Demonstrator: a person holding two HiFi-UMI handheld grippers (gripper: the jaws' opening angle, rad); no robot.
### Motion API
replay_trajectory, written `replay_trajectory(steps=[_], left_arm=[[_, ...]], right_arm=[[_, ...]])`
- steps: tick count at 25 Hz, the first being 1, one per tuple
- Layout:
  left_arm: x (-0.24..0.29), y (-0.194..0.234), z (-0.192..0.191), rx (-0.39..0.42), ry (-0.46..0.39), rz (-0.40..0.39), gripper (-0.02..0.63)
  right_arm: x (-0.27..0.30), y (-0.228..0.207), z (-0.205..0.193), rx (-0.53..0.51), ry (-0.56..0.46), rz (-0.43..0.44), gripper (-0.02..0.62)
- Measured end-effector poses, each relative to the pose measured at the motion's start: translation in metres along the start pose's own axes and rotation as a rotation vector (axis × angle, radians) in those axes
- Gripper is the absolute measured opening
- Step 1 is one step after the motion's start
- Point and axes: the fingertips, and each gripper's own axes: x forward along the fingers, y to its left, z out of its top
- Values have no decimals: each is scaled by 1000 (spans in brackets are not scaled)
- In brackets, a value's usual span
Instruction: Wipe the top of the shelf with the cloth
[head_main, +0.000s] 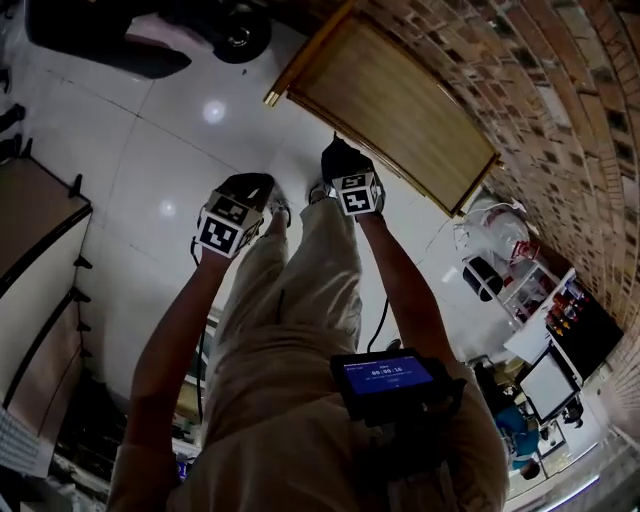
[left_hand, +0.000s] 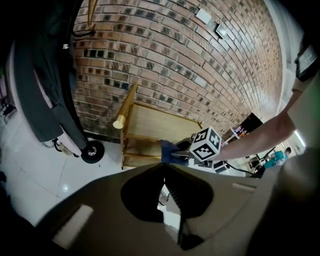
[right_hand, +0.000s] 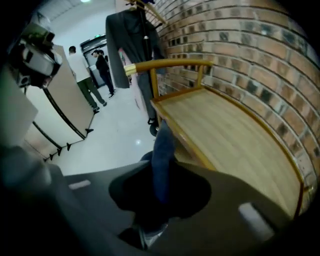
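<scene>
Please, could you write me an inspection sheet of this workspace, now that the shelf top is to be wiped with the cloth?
Surface: wooden shelf top with a raised rim, standing against the brick wall.
Job's things: blue cloth, hanging near the shelf's front edge, not spread on the top.
Clutter: nothing seen on the top.
Grippers: right gripper shut on the cloth; left gripper shut, empty.
Cables: dark cable beside the right forearm.
Surroundings: white tiled floor; dark coat hanging beyond the shelf; people standing far off.
</scene>
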Motion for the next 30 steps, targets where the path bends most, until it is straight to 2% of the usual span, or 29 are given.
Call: replay_trajectory(steps=[3,7,15,22,26,30], left_arm=[[-8,8,-18,-2,-15,12,5],[-19,10,-48,-24,-10,-3,5],[-34,30,-101,-87,5,-13,5],[-30,42,-117,-169,-48,20,5],[-8,35,-119,-218,-56,23,5],[20,3,-117,-161,-14,-39,5]], right_arm=[[49,19,16,-85,4,-23,74],[114,27,34,-170,4,-111,74],[218,17,61,-306,40,-228,75],[267,7,43,-416,115,-178,80],[270,-1,49,-442,81,-153,80],[257,-9,29,-407,92,-116,78]])
